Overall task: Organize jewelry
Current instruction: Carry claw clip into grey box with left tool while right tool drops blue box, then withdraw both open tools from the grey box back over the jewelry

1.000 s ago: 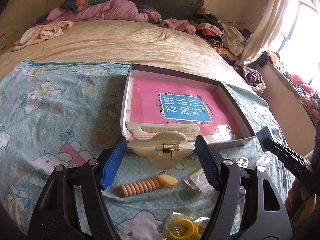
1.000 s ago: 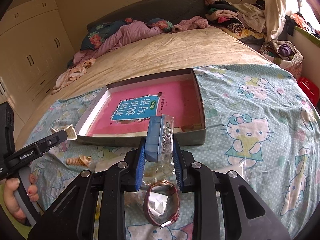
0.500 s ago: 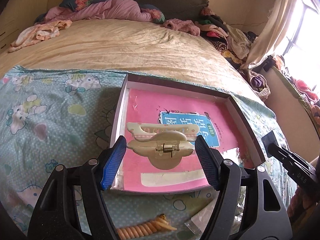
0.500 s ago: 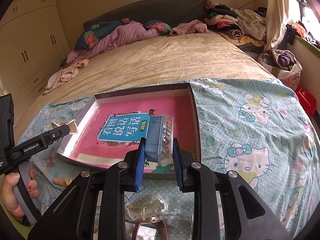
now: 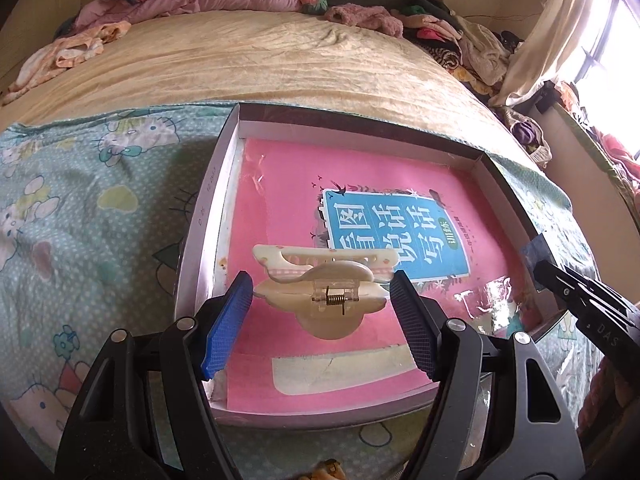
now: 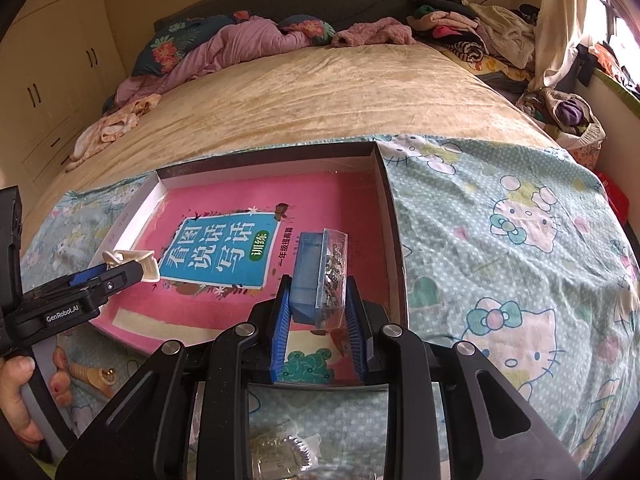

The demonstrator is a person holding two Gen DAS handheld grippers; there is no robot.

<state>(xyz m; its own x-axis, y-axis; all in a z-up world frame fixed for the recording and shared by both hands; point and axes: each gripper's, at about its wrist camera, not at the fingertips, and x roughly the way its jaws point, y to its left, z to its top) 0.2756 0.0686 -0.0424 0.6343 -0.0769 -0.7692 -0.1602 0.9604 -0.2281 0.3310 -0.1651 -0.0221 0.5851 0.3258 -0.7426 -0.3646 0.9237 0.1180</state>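
My left gripper (image 5: 320, 300) is shut on a cream hair claw clip (image 5: 324, 284) and holds it above the near left part of a shallow box (image 5: 200, 216) lined with a pink book. My right gripper (image 6: 318, 304) is shut on a small blue and clear jewelry case (image 6: 320, 276) above the box's near right part (image 6: 394, 240). The left gripper with the clip (image 6: 132, 266) also shows in the right wrist view. The right gripper's tip (image 5: 560, 280) shows in the left wrist view.
The box lies on a Hello Kitty sheet (image 6: 500, 240) on a bed. A beige ribbed hair clip (image 6: 90, 374) and a clear bag of trinkets (image 6: 280, 456) lie on the sheet near me. Clothes are piled at the bed's far end (image 6: 460, 32).
Both grippers have moved forward from over the sheet to over the box, each still holding its item. The watch has dropped out of the right wrist view.
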